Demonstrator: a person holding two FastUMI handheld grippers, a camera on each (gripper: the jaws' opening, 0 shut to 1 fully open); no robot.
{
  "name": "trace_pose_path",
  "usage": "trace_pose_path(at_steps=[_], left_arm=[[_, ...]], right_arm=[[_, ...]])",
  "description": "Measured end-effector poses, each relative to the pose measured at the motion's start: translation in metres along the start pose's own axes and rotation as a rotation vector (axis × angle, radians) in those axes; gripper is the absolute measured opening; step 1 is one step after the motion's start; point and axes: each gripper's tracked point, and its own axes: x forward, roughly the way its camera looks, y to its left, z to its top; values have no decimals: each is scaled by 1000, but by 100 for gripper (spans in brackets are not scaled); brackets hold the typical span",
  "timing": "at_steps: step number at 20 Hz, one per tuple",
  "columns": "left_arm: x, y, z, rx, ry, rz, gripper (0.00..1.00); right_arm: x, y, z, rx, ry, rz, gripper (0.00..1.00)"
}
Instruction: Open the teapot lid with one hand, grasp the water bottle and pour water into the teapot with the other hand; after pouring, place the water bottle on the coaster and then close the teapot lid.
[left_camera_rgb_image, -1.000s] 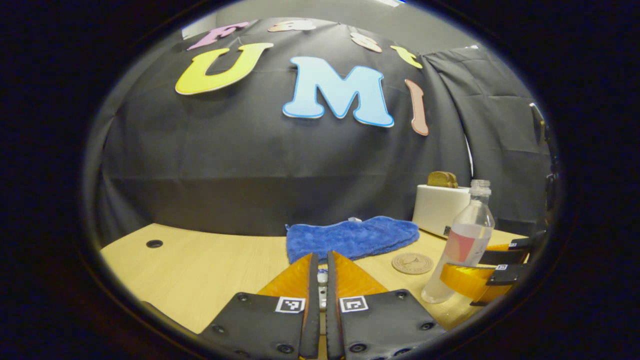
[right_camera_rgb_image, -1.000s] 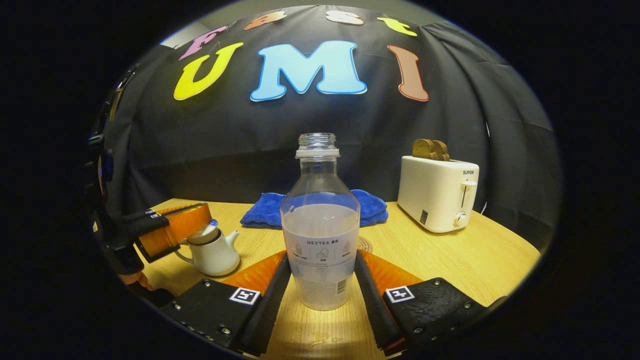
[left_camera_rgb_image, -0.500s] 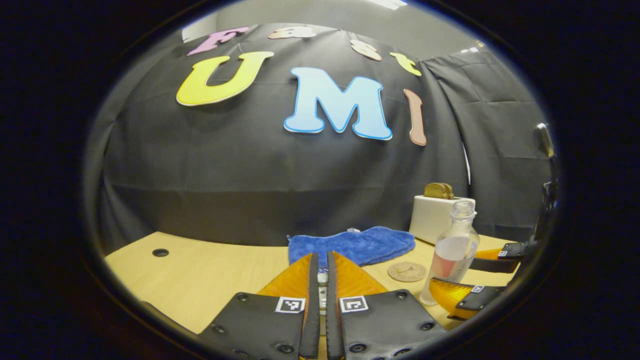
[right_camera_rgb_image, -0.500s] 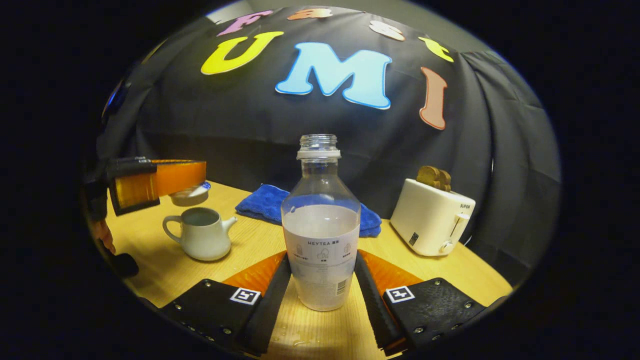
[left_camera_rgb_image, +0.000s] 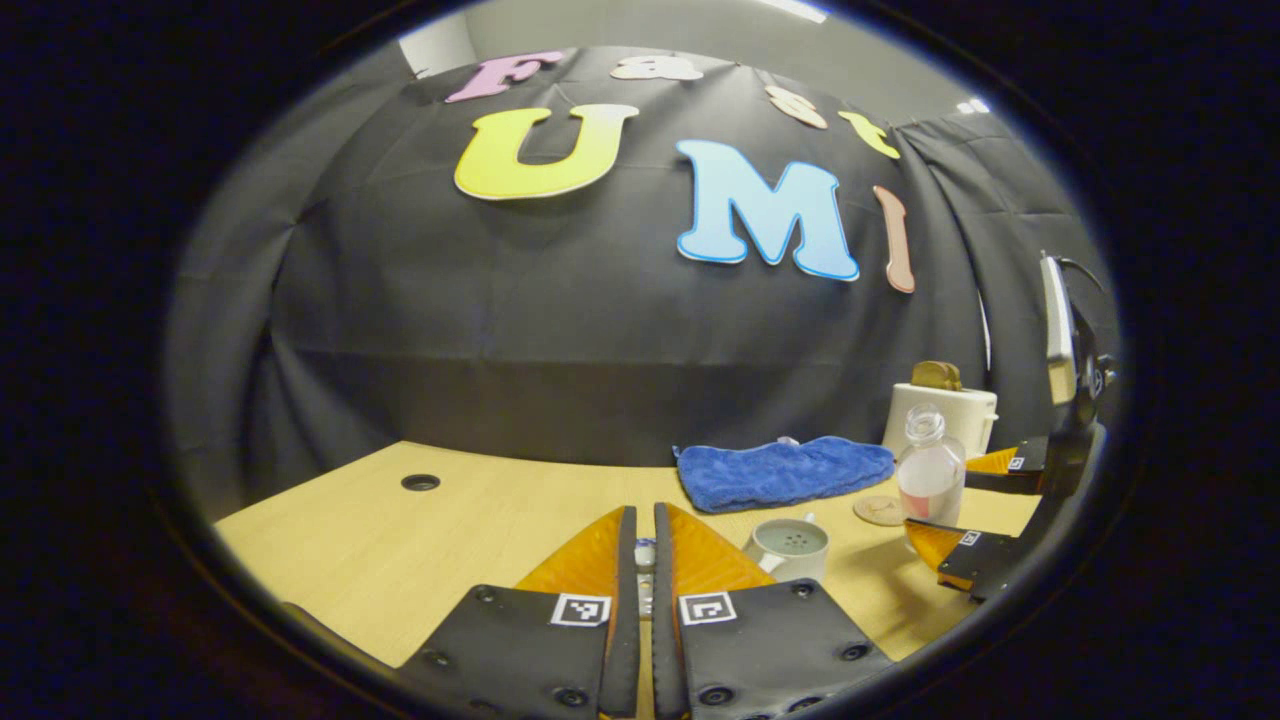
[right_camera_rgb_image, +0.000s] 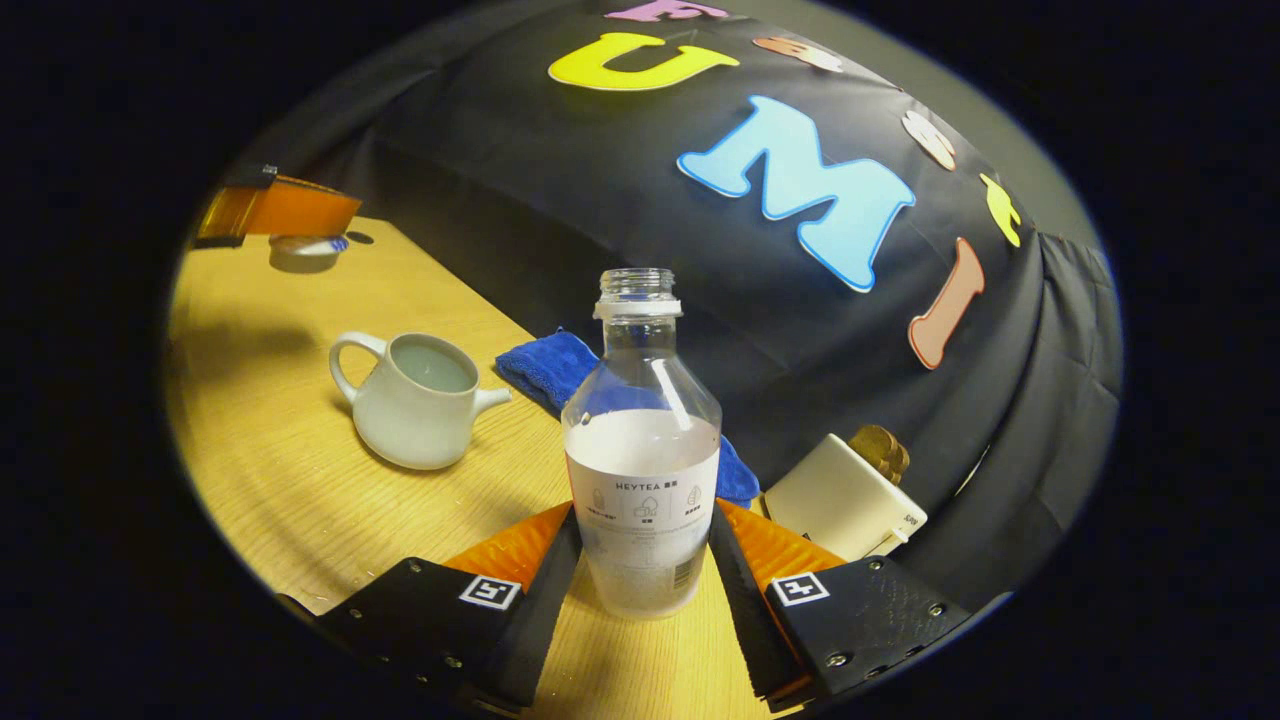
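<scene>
My right gripper (right_camera_rgb_image: 640, 560) clamps the water bottle (right_camera_rgb_image: 641, 450), left gripper (left_camera_rgb_image: 640, 560) pinches the lid (right_camera_rgb_image: 303, 252) beside the open teapot (right_camera_rgb_image: 415, 400).

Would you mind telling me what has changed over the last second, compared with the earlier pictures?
The left gripper has lifted the lid off the teapot and carried it up and away, leaving the pot open. The right gripper has raised the water bottle and begun tilting it toward the teapot. Unchanged: both grips stay shut, and the blue towel, toaster and coaster have not moved.
</scene>
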Motion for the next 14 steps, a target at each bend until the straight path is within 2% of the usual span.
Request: trace_pose_path(at_steps=[1,2,3,5,7,13,14], left_arm=[[-1,3,5,-20,-17,-3,14],[-3,3,7,-38,-27,-8,11],[-4,0,3,-52,-27,-16,14],[-1,-2,-2,-67,-15,-31,11],[0,-4,-4,-70,-6,-40,14],[-2,-1,2,-83,-34,-36,14],[-2,1,3,-82,-35,-33,11]], right_arm=[[2,2,2,-28,1,1,76],[4,3,4,-65,-4,-5,76],[5,3,6,-100,-6,-16,76],[8,3,7,-186,-11,-31,76],[8,2,4,-266,-7,-55,76],[25,-2,18,-480,-26,-89,76],[27,0,19,-518,-34,-87,76]])
